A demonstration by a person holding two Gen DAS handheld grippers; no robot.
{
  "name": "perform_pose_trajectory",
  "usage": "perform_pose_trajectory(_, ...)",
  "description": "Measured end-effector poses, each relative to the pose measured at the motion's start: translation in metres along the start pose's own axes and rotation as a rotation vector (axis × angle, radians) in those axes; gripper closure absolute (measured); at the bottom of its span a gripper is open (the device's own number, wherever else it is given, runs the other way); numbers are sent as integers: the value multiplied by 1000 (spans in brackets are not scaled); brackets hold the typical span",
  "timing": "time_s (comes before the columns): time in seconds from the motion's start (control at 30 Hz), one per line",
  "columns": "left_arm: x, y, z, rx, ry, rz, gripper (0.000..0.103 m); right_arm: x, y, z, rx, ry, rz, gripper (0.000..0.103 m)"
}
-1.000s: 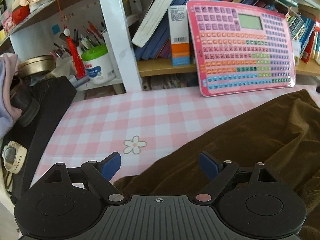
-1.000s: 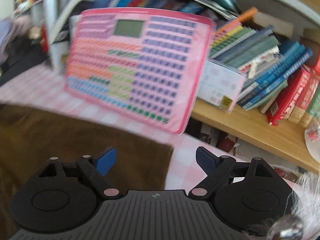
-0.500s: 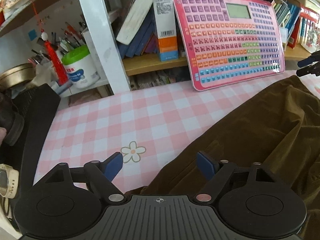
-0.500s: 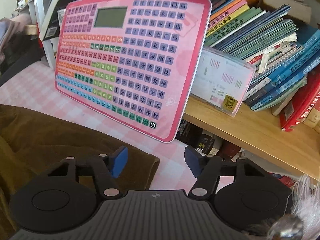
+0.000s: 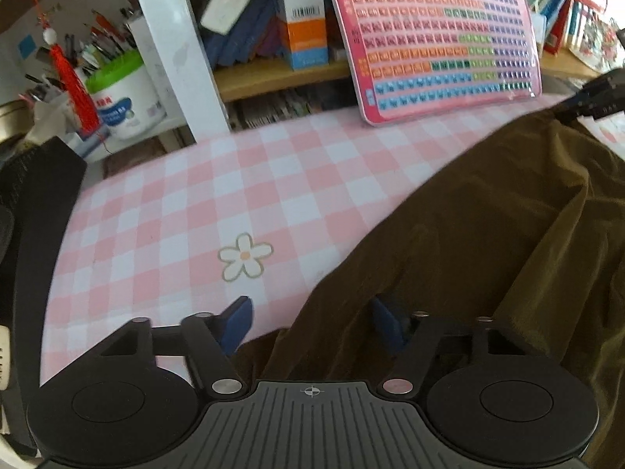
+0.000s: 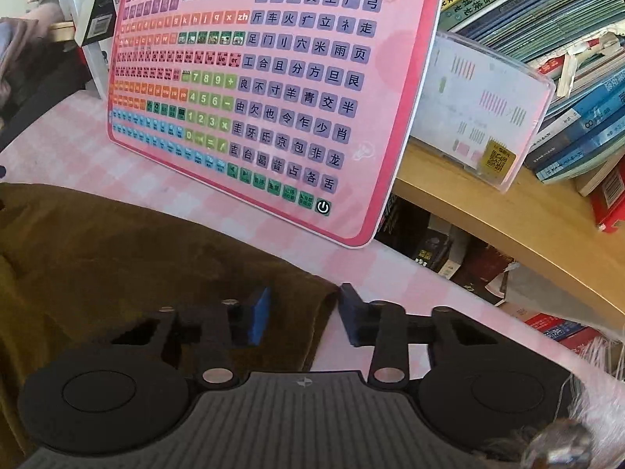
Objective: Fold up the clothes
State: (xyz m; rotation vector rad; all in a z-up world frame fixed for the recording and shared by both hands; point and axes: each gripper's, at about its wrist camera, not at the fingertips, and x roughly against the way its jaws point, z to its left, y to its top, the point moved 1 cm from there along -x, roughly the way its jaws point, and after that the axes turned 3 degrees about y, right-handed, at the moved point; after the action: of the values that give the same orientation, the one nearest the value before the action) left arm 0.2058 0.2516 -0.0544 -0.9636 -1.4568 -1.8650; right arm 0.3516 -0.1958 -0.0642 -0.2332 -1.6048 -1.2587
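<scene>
A dark brown garment lies on the pink checked tablecloth, filling the right of the left wrist view. My left gripper is open, low over the garment's near left edge, which lies between its blue pads. My right gripper is open, with the garment's far right corner between its pads. The garment fills the left of the right wrist view. The right gripper also shows in the left wrist view at the garment's far corner.
A pink learning tablet leans on the wooden bookshelf just behind the garment. Books fill the shelf. A white shelf post, a pen pot and a black chair edge stand at the left.
Both grippers have moved forward and down toward the garment. The right gripper's jaws have narrowed around the garment's corner. The left gripper now straddles the near edge.
</scene>
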Motion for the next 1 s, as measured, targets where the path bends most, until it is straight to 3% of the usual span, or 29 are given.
perform_pose_trajectory(0.1,-4,-3,7,31,-35,-18,41,3,-1,1,-12,1,13,91)
perform_pose_trajectory(0.2,-5,-2,12,75,-91,-12,55,10,-4,9,2,-53,0,96)
perform_pose_trajectory(0.27,-4,2,10,60,-120,9,76,20,-5,15,9,-94,-37,96)
perform_pose_trajectory(0.37,-1,5,8,29,-134,23,100,38,-6,24,2,-132,-78,96)
perform_pose_trajectory(0.47,23,9,9,32,-89,-72,102,63,-6,34,-4,-182,-127,97)
perform_pose_trajectory(0.77,136,-9,1,-19,-123,-377,102,199,-32,87,-115,-298,-405,97)
perform_pose_trajectory(0.87,170,-31,-8,-49,-155,-425,102,249,-66,120,-139,-328,-480,97)
perform_pose_trajectory(1.0,189,-75,-22,-55,-210,-410,101,288,-131,167,-157,-375,-478,97)
